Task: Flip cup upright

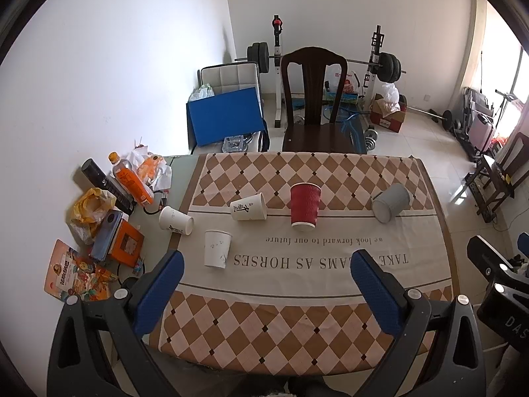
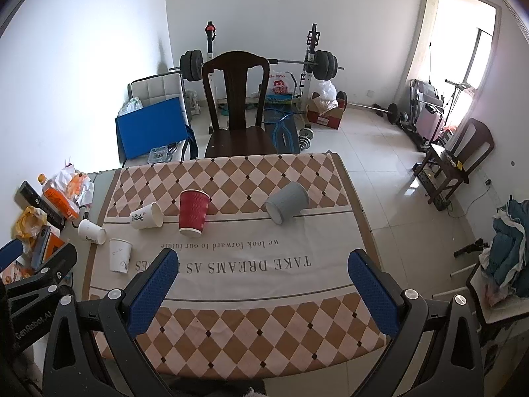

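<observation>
Several paper cups sit on the checkered tablecloth (image 1: 297, 314). A red ribbed cup (image 1: 305, 206) (image 2: 193, 211) stands upside down mid-table. A grey cup (image 1: 390, 202) (image 2: 287, 201) lies on its side to the right. A white printed cup (image 1: 248, 206) (image 2: 147, 215) lies on its side left of the red one. Another white cup (image 1: 176, 220) (image 2: 92, 231) lies at the cloth's left edge. A white cup (image 1: 216, 248) (image 2: 119, 254) stands upside down nearest. My left gripper (image 1: 269, 268) and right gripper (image 2: 263, 266) are open, empty, above the near table edge.
Clutter lies at the table's left: an orange bottle (image 1: 130, 178), a black can (image 1: 105, 183), a phone (image 1: 105, 235), snack packets (image 1: 76, 278). A dark wooden chair (image 1: 314, 99) stands at the far side. A barbell rack (image 1: 330, 59) is behind it.
</observation>
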Motion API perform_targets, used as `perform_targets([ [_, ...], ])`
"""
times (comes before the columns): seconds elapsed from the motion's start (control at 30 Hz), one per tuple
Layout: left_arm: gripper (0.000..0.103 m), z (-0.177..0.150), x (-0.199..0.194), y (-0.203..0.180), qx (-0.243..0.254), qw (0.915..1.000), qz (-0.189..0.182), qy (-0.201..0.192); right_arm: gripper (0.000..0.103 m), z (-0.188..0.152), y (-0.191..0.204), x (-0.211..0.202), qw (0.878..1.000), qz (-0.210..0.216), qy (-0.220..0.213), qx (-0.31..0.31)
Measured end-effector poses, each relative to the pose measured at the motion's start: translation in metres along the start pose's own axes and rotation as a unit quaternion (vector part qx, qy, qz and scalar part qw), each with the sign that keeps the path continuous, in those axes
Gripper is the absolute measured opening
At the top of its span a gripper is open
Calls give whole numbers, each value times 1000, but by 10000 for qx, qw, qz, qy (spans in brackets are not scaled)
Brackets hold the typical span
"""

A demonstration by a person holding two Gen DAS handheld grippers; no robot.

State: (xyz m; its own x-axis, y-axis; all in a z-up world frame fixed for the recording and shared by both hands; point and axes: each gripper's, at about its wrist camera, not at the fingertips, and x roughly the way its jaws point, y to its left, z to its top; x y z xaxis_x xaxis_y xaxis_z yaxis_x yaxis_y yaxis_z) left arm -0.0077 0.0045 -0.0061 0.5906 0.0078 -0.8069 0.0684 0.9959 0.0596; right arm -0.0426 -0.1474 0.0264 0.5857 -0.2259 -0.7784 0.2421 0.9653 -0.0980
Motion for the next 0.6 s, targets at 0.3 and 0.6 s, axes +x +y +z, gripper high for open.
perform_targets([
  [0.3, 103, 1, -2, -1, 0, 10000, 1, -13, 103, 2, -2, 0, 10000, 12, 5, 15],
  [0.6, 103, -4, -4, -4, -9, 10000, 15, -45, 103, 3, -2, -1, 10000, 7, 3, 24],
])
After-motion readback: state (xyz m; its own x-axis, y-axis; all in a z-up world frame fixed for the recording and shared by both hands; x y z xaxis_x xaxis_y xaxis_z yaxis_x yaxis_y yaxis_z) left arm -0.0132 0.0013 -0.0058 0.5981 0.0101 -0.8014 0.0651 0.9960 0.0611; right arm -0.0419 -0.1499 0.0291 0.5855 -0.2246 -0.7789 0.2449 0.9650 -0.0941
